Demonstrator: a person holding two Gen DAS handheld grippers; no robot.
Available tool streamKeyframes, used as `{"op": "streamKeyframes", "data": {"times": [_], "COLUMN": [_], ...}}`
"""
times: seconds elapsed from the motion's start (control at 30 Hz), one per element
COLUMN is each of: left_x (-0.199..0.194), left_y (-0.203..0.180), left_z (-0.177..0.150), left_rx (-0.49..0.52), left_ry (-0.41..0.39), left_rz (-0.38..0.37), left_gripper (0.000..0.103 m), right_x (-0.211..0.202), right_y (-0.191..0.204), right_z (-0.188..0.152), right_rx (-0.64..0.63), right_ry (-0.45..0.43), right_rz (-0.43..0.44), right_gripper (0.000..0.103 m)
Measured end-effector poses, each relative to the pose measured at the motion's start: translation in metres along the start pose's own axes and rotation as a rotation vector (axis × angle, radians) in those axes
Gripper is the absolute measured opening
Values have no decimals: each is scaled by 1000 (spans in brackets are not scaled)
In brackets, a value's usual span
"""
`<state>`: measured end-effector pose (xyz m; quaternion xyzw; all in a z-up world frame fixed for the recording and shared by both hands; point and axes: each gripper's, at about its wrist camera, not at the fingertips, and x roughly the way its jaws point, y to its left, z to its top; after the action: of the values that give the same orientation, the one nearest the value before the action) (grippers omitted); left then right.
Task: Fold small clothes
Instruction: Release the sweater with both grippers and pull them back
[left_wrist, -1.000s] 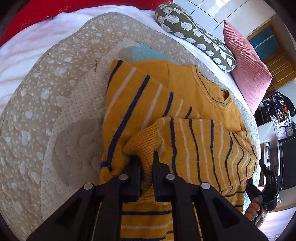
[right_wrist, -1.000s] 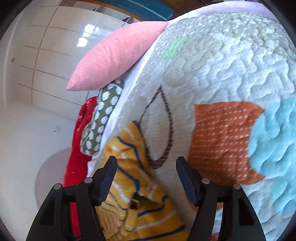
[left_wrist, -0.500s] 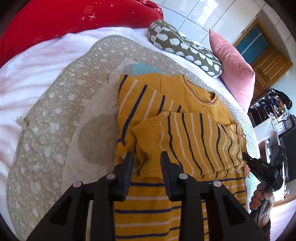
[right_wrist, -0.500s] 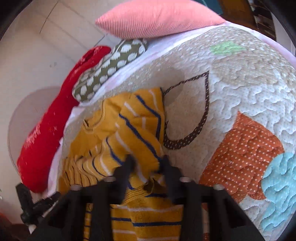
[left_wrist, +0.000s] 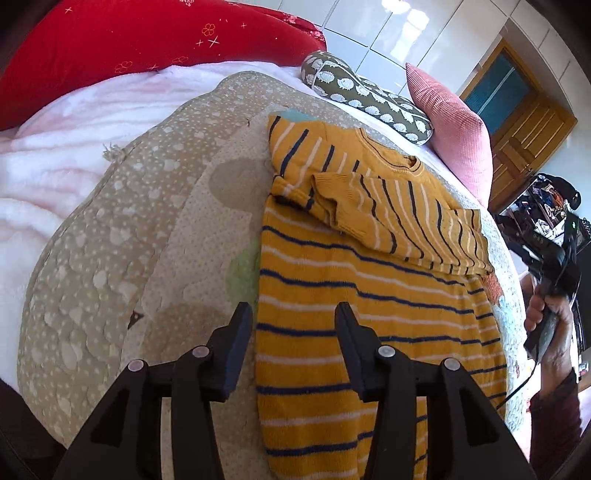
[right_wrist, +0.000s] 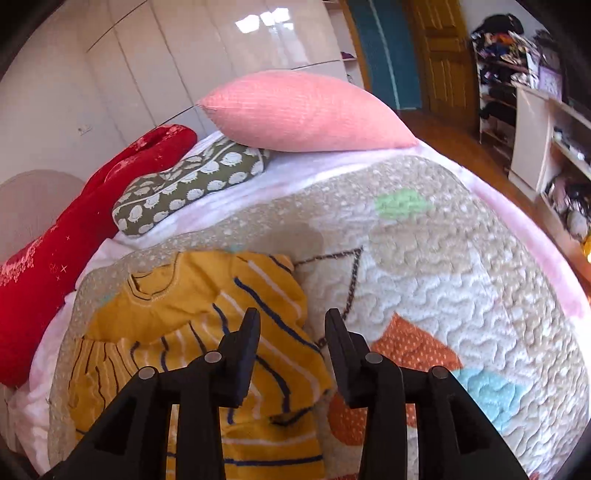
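Observation:
A small yellow sweater with navy and white stripes lies flat on a quilted mat, both sleeves folded across its chest. My left gripper is open and empty, above the sweater's lower left edge. The sweater also shows in the right wrist view. My right gripper is open and empty, above the sweater's right edge, with the folded sleeve just below it. The right gripper also shows in the left wrist view, held in a hand at the mat's right side.
The mat lies on a pink blanket. At the head of the bed are a red pillow, a green patterned bolster and a pink cushion. Shelves stand off to the right.
My left gripper let go of the sleeve, opened and drew back toward the sweater's hem. My right gripper closed in over the right sleeve half a second ago and is now open and raised.

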<state>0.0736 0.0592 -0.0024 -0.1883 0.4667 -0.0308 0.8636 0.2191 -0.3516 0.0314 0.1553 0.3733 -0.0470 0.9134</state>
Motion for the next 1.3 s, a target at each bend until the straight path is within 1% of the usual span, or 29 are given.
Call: {"op": "streamKeyframes", "data": {"times": [0.03,0.07,0.1,0.13,0.17,0.2,0.27,0.33,0.4,0.43,0.47,0.5,0.53,0.57,0.6,0.67,0.73,0.87,0.93,0.97,1.03,1.07,1.1,1.17,1.23,1.3], "left_x": [-2,-4,-5,-6,-8,-9,-13,-15,-19,-23,-26,-28,-30,-31,-32,-32,-33,-32,-32,-32,-34,-33,-32,-28,-28,-26], "left_y": [-1,-1,-2,-3,-4,-4,-3,3,12,17,21,24,27,30,32,32,30,24,19,15,7,4,1,-4,-11,-17], "left_z": [-5,-10,-14,-18,-21,-23,-26,-26,-28,-30,-31,-33,-35,-37,-40,-47,-55,-73,-83,-87,-95,-98,-101,-107,-111,-115], "left_rx": [0,-1,-2,-1,1,5,7,-5,-31,-43,-53,-64,-75,-84,-90,-97,-94,-92,-77,-69,-55,-52,-51,-59,-52,-61], "left_ry": [-4,-6,-5,-2,-1,-3,-7,-8,-13,-17,-21,-23,-23,-20,-15,1,15,55,73,77,76,80,89,105,93,105], "left_rz": [-2,-8,-15,-19,-20,-20,-13,-7,-3,-1,2,3,0,-5,-9,-14,-27,-42,-50,-54,-66,-84,-109,-146,-151,-189], "left_gripper": [45,46,46,46,46,46,47,47,48,48,48,49,49,49,49,49,49,51,52,55,62,68,72,74,79,83], "right_x": [9,22,38,56,74,90,119,139,135,128,116,101,84,68,54,24,-8,-75,-104,-117,-137,-146,-153,-164,-169,-171], "right_y": [12,20,29,36,42,45,40,29,27,28,28,27,24,21,17,5,-7,-36,-51,-59,-73,-80,-85,-91,-90,-82], "right_z": [7,12,14,15,15,15,20,26,32,34,35,35,30,23,13,-16,-48,-114,-145,-160,-183,-194,-203,-220,-236,-248], "right_rx": [-33,-60,-81,-98,-113,-120,-93,-51,-23,-22,-18,-8,8,25,40,56,45,12,18,31,57,77,99,139,163,164], "right_ry": [25,73,137,202,247,270,283,273,220,198,169,145,137,146,166,217,233,190,166,161,161,158,157,167,184,186], "right_rz": [-2,9,24,17,-7,-35,-91,-150,-204,-224,-220,-196,-153,-105,-54,34,73,68,57,63,83,107,132,194,255,286], "right_gripper": [39,37,26,16,16,16,16,16,16,17,17,21,31,37,45,46,46,47,50,50,51,52,54,58,62,64]}}
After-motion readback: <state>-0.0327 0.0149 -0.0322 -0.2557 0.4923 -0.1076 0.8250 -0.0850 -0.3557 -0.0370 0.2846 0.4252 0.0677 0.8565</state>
